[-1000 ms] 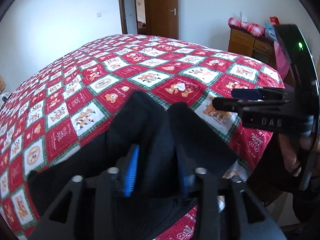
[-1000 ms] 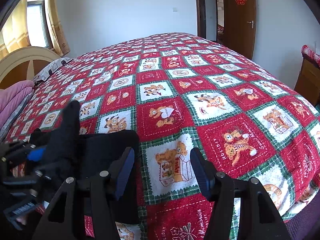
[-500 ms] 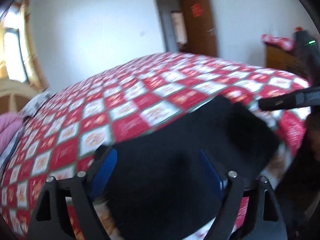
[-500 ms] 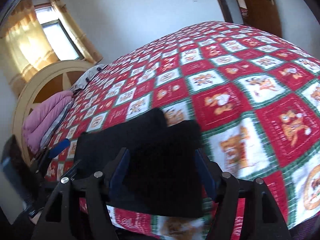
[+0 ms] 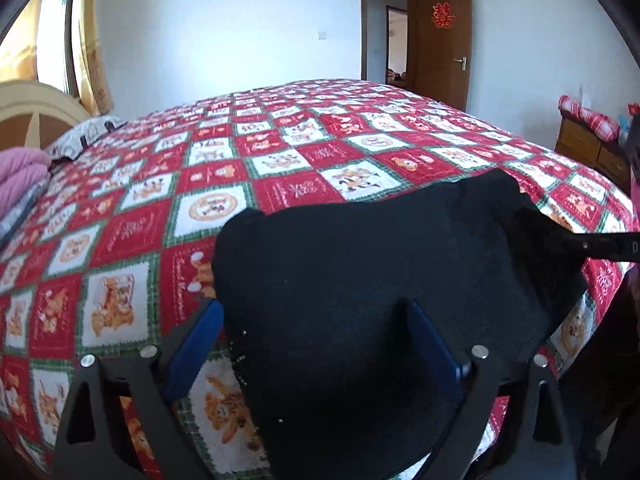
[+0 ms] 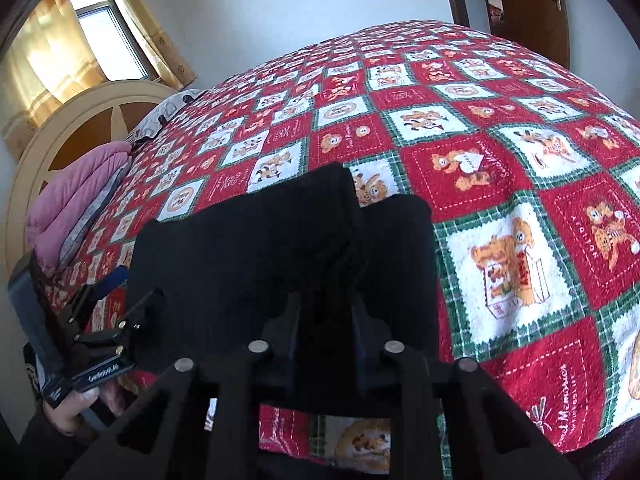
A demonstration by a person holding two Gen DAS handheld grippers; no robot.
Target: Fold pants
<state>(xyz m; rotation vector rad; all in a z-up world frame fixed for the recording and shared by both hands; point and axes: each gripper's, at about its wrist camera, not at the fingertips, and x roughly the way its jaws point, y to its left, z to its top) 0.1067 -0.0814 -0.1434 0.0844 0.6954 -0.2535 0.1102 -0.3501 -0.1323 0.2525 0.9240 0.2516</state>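
Observation:
Black pants [image 5: 360,260] lie folded on the red patchwork quilt near the bed's front edge. My left gripper [image 5: 314,344] hovers over their near left part. Its jaws are opening wide, the blue pads [image 5: 196,344] stand clear of the cloth, and the pants lie under and between them. In the right wrist view, my right gripper [image 6: 326,316] is closing its jaws on a raised ridge of the pants [image 6: 240,248] near their right edge. The left gripper [image 6: 116,292] shows at the left there, held by a hand [image 6: 72,404]. One finger of the right gripper [image 5: 600,246] reaches in from the right edge.
The quilt [image 5: 280,160] covers the whole bed. A folded pink blanket [image 6: 68,208] and a pillow lie by the round headboard [image 6: 80,120] at the left. A wooden dresser [image 5: 592,148] stands to the right, and a brown door [image 5: 440,40] stands open beyond the bed.
My left gripper has let go of the bunched black cloth, opened wide and swung left; the pants now lie flat. My right gripper moved over the pants and closed on a fold.

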